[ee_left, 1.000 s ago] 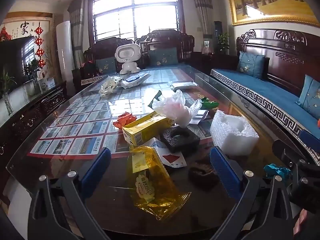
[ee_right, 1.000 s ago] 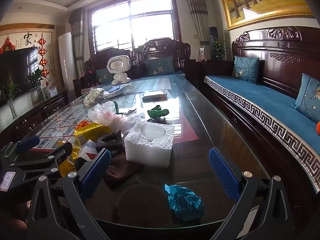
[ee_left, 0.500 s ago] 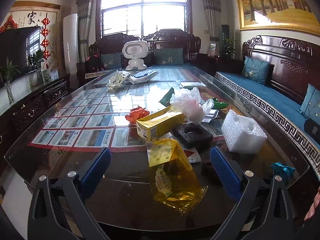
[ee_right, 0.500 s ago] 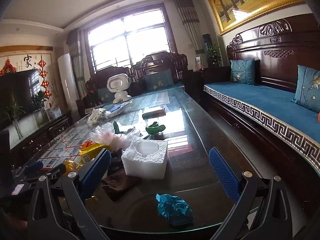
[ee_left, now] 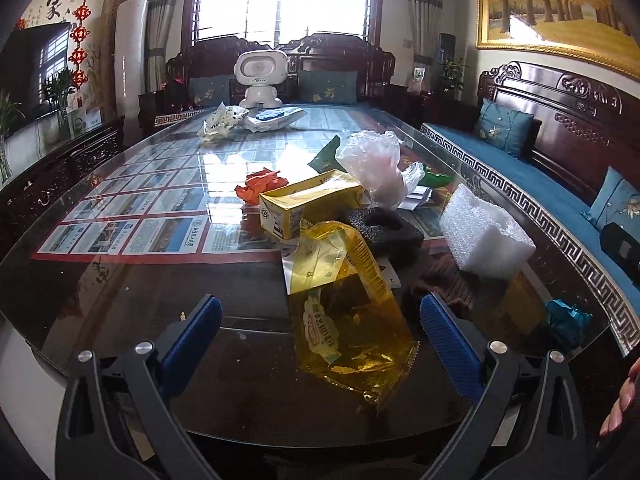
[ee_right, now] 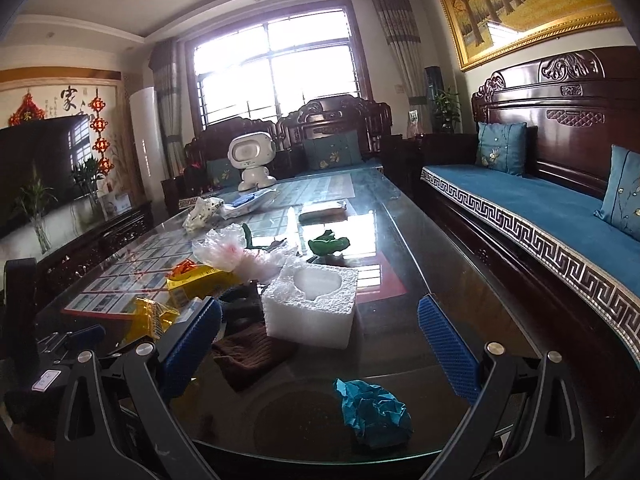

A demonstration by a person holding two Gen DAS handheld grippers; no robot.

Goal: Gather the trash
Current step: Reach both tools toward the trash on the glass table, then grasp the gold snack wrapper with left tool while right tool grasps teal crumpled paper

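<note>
Near the glass table [ee_left: 120,292] edge, left gripper [ee_left: 320,340] fingers apart over yellow wrapper [ee_left: 344,320], right gripper [ee_right: 318,344] fingers apart, blue crumpled paper [ee_right: 372,412] between.

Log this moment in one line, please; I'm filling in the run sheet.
phase: approach | left gripper: open, over yellow wrapper | right gripper: open, above blue paper ball | nothing held | trash on glass table

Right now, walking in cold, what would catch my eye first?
Probably the heap of litter on the glass table: a crinkled yellow wrapper nearest the edge, a yellow box behind it, a white foam block to the right. Then the crumpled blue paper, lying apart at the near edge.
</note>
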